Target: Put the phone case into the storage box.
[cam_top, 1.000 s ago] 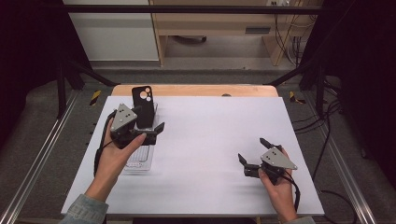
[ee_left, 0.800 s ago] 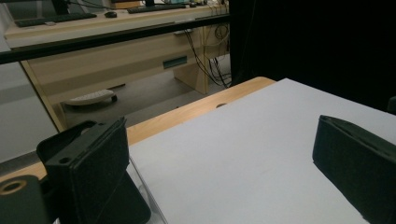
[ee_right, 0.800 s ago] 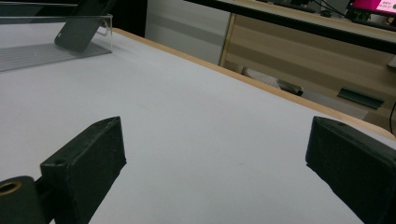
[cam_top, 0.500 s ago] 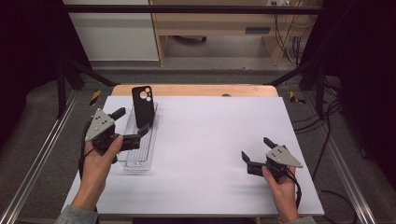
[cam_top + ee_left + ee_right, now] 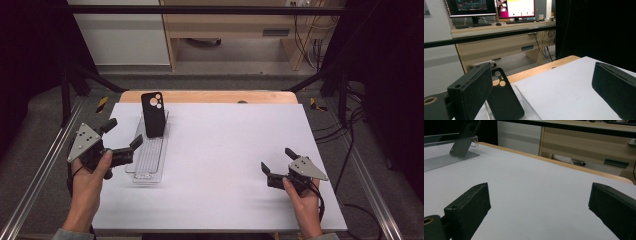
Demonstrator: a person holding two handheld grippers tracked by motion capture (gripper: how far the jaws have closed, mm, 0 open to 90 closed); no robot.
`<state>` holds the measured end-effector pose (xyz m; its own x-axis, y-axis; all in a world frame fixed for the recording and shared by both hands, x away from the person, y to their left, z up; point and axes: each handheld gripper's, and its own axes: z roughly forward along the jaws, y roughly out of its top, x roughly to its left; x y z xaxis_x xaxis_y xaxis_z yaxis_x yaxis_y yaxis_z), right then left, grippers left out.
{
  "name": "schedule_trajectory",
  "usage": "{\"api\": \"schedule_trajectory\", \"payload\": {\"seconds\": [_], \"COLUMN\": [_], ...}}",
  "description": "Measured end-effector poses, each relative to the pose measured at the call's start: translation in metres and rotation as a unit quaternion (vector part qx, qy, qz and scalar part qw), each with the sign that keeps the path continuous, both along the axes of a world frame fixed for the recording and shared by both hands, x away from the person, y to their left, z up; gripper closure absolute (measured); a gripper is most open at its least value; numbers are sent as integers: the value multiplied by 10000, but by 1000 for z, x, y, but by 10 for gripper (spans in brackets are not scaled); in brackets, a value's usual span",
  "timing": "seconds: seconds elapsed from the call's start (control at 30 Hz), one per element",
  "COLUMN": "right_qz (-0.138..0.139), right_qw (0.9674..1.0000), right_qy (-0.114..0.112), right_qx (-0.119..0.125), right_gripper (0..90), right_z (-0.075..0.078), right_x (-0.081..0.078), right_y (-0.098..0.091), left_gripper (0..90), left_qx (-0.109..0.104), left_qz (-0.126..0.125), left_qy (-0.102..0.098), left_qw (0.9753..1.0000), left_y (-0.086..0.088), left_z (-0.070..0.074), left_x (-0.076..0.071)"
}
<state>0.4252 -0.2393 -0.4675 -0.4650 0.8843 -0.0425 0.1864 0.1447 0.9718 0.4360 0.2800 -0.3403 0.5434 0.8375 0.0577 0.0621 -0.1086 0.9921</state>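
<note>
Right, the phone case (image 5: 153,114) stands propped upright at the far end of the clear acrylic stand (image 5: 148,155), leaning back w/ the camera cutouts up top, prob. so the back shows and it's easy to grab from the front. The stand lies lengthwise on the left part of the white desk (image 5: 225,150). The left gripper (image 5: 120,140) is held just beside the stand's near left edge, fingers spread wide, nothing between them; in the left gripper view the case (image 5: 502,97) sits low, just past the left finger (image 5: 471,90). The right gripper (image 5: 279,161) rests well apart on the desk's right side, fingers wide open too, empty, looks parked. No brand or label readable on case or stand; monitors (image 5: 491,7) in the background too blurred to read.
</note>
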Motion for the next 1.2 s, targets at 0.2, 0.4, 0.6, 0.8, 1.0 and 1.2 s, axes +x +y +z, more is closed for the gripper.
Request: {"api": "schedule_trajectory", "payload": {"seconds": [0.2, 0.4, 0.6, 0.8, 1.0, 1.2], "right_qz": [-59, -101, -104, -92, -102, -97], "right_qw": [9999, 9999, 9998, 9998, 9998, 9998], "right_qy": [0, 26, 49, 71, 83, 84], "right_qx": [83, 103, 139, 135, 147, 143], "right_gripper": [38, 38, 38, 37, 37, 36], "right_z": [0, -1, -2, -3, -3, -3], "right_x": [-2, -3, -3, -3, -3, -3], "right_y": [-5, -8, -9, -8, -9, -8], "left_gripper": [25, 16, 16, 17, 16, 16], "left_qx": [-100, 0, -71, -116, -196, -167], "left_qz": [38, -37, 64, 139, 150, 135], "left_qy": [-53, -231, -348, -322, -276, -315], "left_qw": [9999, 9997, 9993, 9993, 9993, 9993], "left_y": [6, 9, 14, 21, 23, 24], "left_z": [-3, -8, -14, -24, -35, -45], "left_x": [-5, -11, -17, -20, -23, -26]}}
